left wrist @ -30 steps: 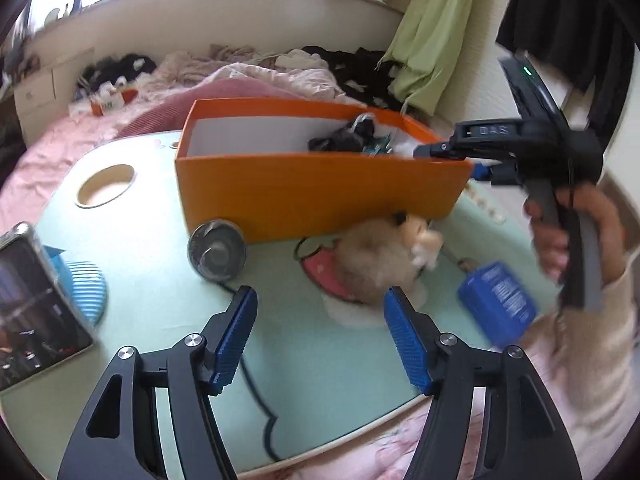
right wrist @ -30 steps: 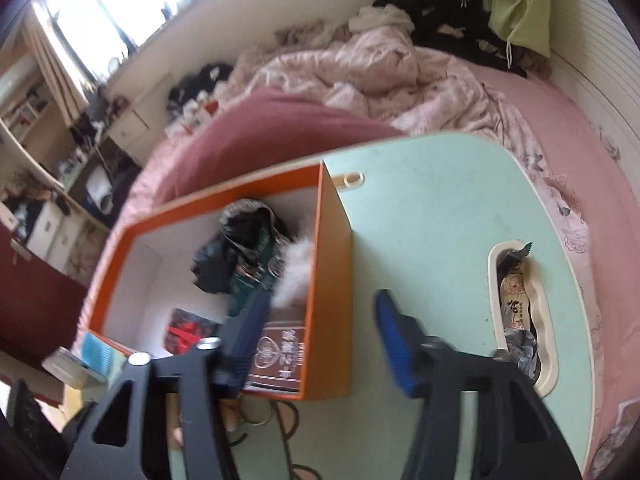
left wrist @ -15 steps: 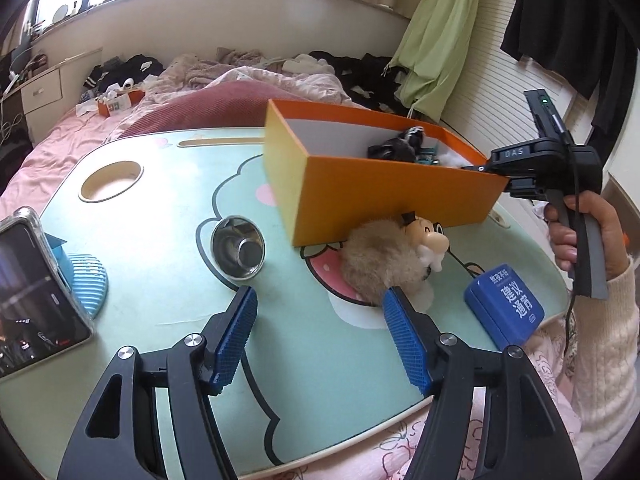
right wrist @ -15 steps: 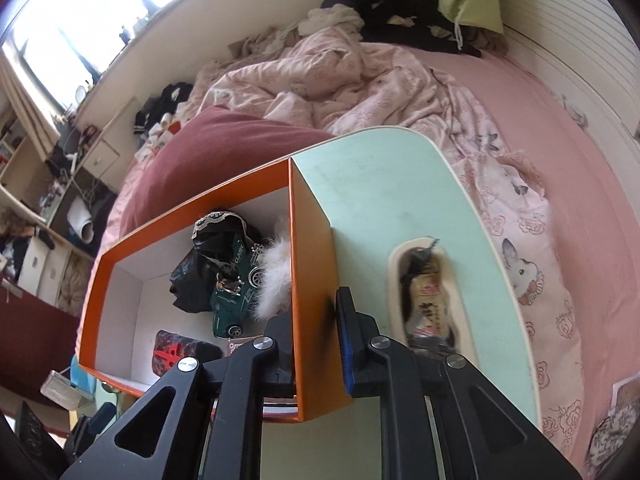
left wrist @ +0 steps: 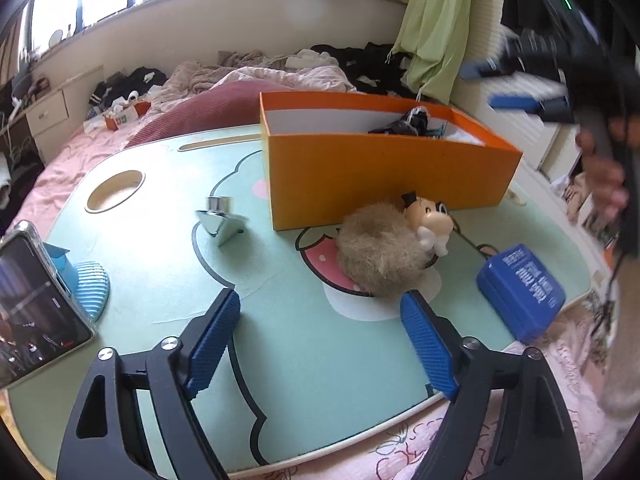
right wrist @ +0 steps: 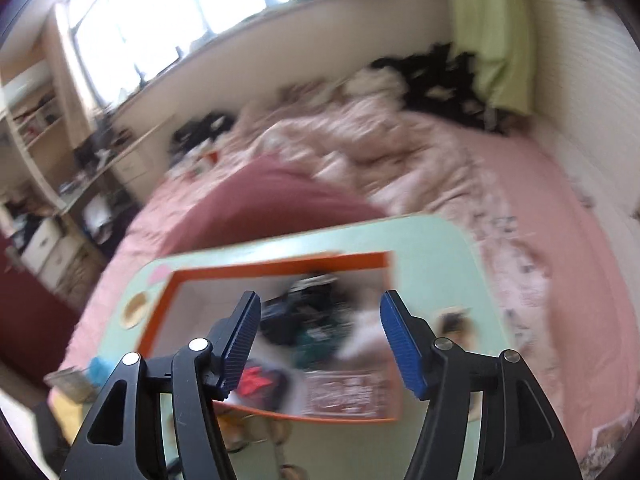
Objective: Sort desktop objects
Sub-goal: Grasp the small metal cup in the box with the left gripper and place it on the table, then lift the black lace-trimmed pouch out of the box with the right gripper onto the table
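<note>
In front of the left gripper the green table is bare up to the furry plush toy, which lies against the orange box; a small metal cup stands left of this box with free room around it; a blue case blocks the right edge, a propped phone the left edge

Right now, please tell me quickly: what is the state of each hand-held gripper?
Left hand-held gripper: jaws opening, nothing between them.
Right hand-held gripper: jaws opening, empty, above the orange box.
</note>
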Tool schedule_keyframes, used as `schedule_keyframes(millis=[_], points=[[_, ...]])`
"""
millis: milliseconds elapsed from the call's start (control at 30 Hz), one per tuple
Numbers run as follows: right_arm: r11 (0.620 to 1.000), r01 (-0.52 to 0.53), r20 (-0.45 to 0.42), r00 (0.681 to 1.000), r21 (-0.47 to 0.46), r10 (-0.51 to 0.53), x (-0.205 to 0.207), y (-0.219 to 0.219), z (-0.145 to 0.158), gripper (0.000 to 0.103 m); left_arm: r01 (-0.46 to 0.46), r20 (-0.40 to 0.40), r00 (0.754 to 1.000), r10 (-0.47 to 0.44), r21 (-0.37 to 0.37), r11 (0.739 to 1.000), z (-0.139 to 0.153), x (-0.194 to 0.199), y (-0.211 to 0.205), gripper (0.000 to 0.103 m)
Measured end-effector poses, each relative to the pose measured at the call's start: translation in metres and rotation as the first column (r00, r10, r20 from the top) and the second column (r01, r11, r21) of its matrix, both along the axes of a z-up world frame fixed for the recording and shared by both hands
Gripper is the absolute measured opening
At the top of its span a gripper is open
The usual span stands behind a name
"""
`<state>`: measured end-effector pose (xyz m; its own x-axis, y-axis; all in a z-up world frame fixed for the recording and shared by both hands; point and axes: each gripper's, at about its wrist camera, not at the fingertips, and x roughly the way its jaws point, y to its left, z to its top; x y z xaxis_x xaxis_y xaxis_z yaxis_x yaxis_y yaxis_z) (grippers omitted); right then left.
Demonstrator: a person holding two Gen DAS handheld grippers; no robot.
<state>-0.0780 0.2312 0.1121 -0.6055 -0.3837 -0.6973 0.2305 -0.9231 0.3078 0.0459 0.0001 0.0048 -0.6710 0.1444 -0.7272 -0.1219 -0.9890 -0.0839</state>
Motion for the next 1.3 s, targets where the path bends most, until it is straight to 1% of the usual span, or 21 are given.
schedule_keyframes(millis=[33, 67, 100, 133, 167, 267, 333, 400, 433, 500, 533, 600, 700, 733, 800, 833, 967, 1033, 1100, 1200, 1300], points=[[0.999, -0.038, 0.049, 0.998, -0.014, 0.038, -0.008, -0.009, -0.003, 0.062, -0.002, 0.001, 1.0, 0.002, -0.026, 1.0, -0.001, 0.0, 0.003, 0.082], [0.998, -0.058, 0.093, 0.994, -0.013, 0.059, -0.015, -0.018, -0.008, 0.062, -0.003, 0.002, 1.0, 0.003, -0.057, 0.998, -0.002, 0.0, 0.007, 0.086], [0.998, -0.069, 0.136, 0.988, 0.006, 0.067, -0.025, -0.027, -0.014, 0.062, -0.003, 0.002, 1.0, 0.003, -0.061, 0.998, -0.003, 0.001, 0.007, 0.089], [0.996, -0.072, 0.178, 0.982, 0.047, 0.062, -0.036, -0.037, -0.023, 0.062, -0.003, 0.008, 1.0, 0.003, -0.057, 0.998, -0.003, 0.001, 0.007, 0.091], [0.994, -0.074, 0.199, 0.978, 0.074, 0.058, -0.043, -0.044, -0.028, 0.062, -0.007, 0.012, 1.0, 0.008, -0.054, 0.999, -0.004, 0.0, 0.006, 0.094], [0.976, -0.074, 0.224, 0.974, 0.203, 0.027, -0.064, -0.07, -0.042, 0.062, -0.021, 0.022, 0.999, 0.022, -0.055, 0.998, -0.005, -0.002, 0.002, 0.103], [0.952, -0.083, 0.239, 0.971, 0.294, 0.011, -0.071, -0.082, -0.054, 0.063, -0.021, 0.023, 0.999, 0.023, -0.055, 0.998, -0.006, -0.002, 0.001, 0.103], [0.932, -0.127, 0.279, 0.96, 0.339, 0.029, -0.074, -0.09, -0.069, 0.064, -0.022, 0.023, 0.999, 0.023, -0.054, 0.998, -0.006, -0.002, 0.001, 0.103], [0.923, -0.158, 0.293, 0.955, 0.35, 0.053, -0.073, -0.092, -0.077, 0.059, -0.022, 0.023, 0.999, 0.023, -0.056, 0.998, -0.006, -0.002, 0.001, 0.103], [0.921, -0.148, 0.286, 0.957, 0.36, 0.042, -0.073, -0.088, -0.08, 0.05, -0.022, 0.022, 0.999, 0.023, -0.055, 0.998, -0.006, -0.002, 0.001, 0.103], [0.929, -0.138, 0.277, 0.96, 0.344, 0.04, -0.072, -0.084, -0.079, 0.046, -0.021, 0.023, 0.999, 0.023, -0.053, 0.998, -0.006, -0.002, 0.0, 0.103], [0.937, -0.137, 0.26, 0.964, 0.32, 0.052, -0.071, -0.082, -0.078, 0.041, -0.02, 0.024, 0.999, 0.021, -0.052, 0.998, -0.006, -0.003, -0.001, 0.103], [0.955, -0.113, 0.176, 0.982, 0.274, 0.065, -0.061, -0.079, -0.064, 0.04, -0.019, 0.024, 1.0, 0.02, -0.052, 0.998, -0.005, -0.002, -0.001, 0.103], [0.963, -0.105, 0.13, 0.989, 0.25, 0.074, -0.054, -0.078, -0.055, 0.04, -0.019, 0.023, 1.0, 0.021, -0.052, 0.998, -0.005, -0.002, -0.002, 0.103], [0.974, -0.099, 0.074, 0.994, 0.203, 0.086, -0.045, -0.075, -0.04, 0.04, -0.019, 0.024, 1.0, 0.021, -0.053, 0.998, -0.005, -0.003, -0.001, 0.103], [0.982, -0.093, 0.041, 0.995, 0.163, 0.088, -0.038, -0.071, -0.029, 0.04, -0.019, 0.023, 1.0, 0.021, -0.053, 0.998, -0.005, -0.002, -0.001, 0.103], [0.992, -0.12, -0.036, 0.992, 0.042, 0.122, -0.005, -0.06, 0.005, 0.041, -0.02, 0.024, 1.0, 0.021, -0.053, 0.998, -0.005, -0.003, -0.001, 0.103], [0.988, -0.155, -0.052, 0.986, 0.014, 0.156, 0.016, -0.059, 0.014, 0.042, -0.02, 0.023, 1.0, 0.021, -0.053, 0.998, -0.005, -0.002, -0.001, 0.103], [0.982, -0.188, -0.048, 0.981, 0.006, 0.188, 0.033, -0.058, 0.015, 0.043, -0.02, 0.023, 1.0, 0.021, -0.053, 0.998, -0.005, -0.002, -0.001, 0.103], [0.973, -0.231, -0.007, 0.973, -0.012, 0.231, 0.058, -0.056, 0.002, 0.043, -0.02, 0.023, 1.0, 0.021, -0.053, 0.998, -0.005, -0.003, -0.001, 0.103], [0.966, -0.257, 0.052, 0.965, -0.024, 0.258, 0.072, -0.054, -0.025, 0.044, -0.02, 0.023, 1.0, 0.021, -0.053, 0.998, -0.005, -0.003, -0.001, 0.103]])
